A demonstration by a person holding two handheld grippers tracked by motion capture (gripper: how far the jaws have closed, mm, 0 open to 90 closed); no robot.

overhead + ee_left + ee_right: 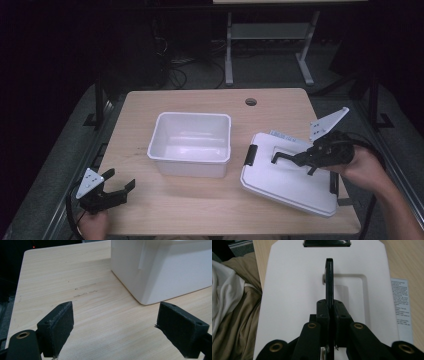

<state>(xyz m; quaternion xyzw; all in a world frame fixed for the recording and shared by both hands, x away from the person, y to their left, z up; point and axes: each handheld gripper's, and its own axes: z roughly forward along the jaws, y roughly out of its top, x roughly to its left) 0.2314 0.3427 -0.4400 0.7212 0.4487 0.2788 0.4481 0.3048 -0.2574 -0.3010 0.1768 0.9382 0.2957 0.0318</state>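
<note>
An open white bin [192, 116] stands near the middle of the wooden table [150, 210]. To its right a white lid [285, 185] lies askew, with a black handle [280, 157] standing up from its recess. My right gripper [300, 159] is shut on that handle; in the right gripper view the jaws [330, 305] pinch the thin handle [329, 277] edge-on above the lid [289, 290]. At the table's near left corner my left gripper [120, 178] is open and holds nothing. Its jaws [115, 322] stand wide apart, pointing at the bin's corner [160, 267].
Black latches [251, 155] sit at both ends of the lid, one at the top of the right gripper view [326, 243]. A printed label [402, 305] lies beside the lid. A cable hole [251, 101] is near the table's far edge. Bare wood [62, 277] lies left of the bin.
</note>
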